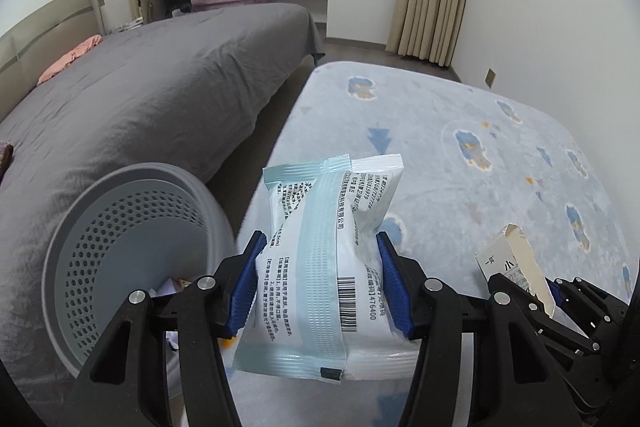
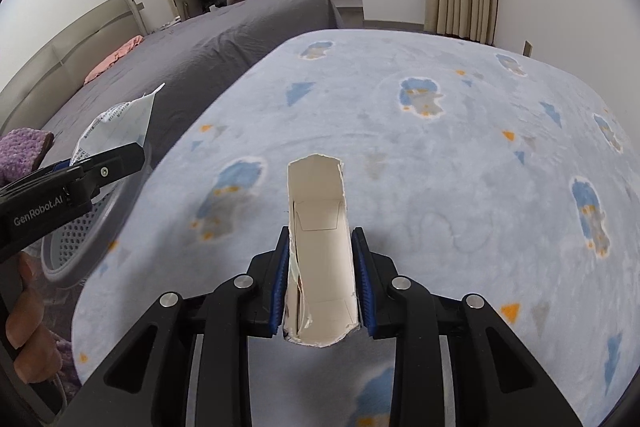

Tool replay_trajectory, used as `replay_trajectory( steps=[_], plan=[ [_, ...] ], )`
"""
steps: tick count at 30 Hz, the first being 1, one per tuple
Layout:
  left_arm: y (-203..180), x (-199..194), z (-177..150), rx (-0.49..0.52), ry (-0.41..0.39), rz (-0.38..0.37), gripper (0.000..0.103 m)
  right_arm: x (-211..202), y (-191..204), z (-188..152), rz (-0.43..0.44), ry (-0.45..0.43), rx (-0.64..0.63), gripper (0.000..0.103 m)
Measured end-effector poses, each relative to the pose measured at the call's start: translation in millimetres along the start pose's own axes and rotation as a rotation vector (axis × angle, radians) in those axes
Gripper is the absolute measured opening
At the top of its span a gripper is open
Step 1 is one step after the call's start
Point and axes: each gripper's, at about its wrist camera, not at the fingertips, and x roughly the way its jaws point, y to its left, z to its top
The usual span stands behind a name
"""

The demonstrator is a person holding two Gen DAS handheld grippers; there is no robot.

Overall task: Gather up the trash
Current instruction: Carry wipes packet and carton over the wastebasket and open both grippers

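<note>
- The left tongs (image 1: pixel 320 283) are clamped on a white and pale-blue wrapper (image 1: pixel 320 267), gripped across its middle with its sealed end sticking forward, up off the rug.
- The right tongs (image 2: pixel 320 279) are closed on a torn cardboard box (image 2: pixel 320 247), its open, ragged end pointing forward; from the left camera the same box (image 1: pixel 516 263) shows just to the right of the wrapper.
- The grey bin (image 1: pixel 136 259), with its perforated wall, stands left of the wrapper, close to the left tongs, and some scraps already seem to lie in its bottom.
- To my eye the step in hand is the drop: swing the wrapper left until it hangs over the bin's mouth, not its rim, then let the tongs open; the wrapper is light and floppy, so release low or it may drift onto the rug.
- The box should follow by the same path, 1 piece at a time, so the 2 tongs do not knock each other above the bin.
- The grey bed (image 1: pixel 160 91) runs close behind the bin and its hanging cover crowds that side.
- The blue patterned rug (image 2: pixel 400 147) spreads to the bin's right, with no other litter I can make out on it.
- A purple slipper (image 2: pixel 24 151) lies beyond the bin, on the bed side.
</note>
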Motion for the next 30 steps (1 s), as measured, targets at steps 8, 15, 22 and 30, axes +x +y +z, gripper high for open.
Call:
replay_trajectory(
  steps=[8,15,22,30],
  plan=[
    [44,-29,-9,-0.03,-0.025,0.025,0.054,-16,51,9,0.042,-0.047,-0.049,0.029],
    [95,-42,-9,-0.056,-0.041,0.099,0.054,-17,101,23,0.097,-0.075,-0.1,0.029],
    [140,-51,-7,-0.083,-0.073,0.155,0.054,-9,150,37,0.144,-0.089,-0.16,0.029],
    [175,-29,-22,-0.151,-0.02,0.188,0.054,18,187,44,0.192,-0.062,-0.206,0.029]
  ],
)
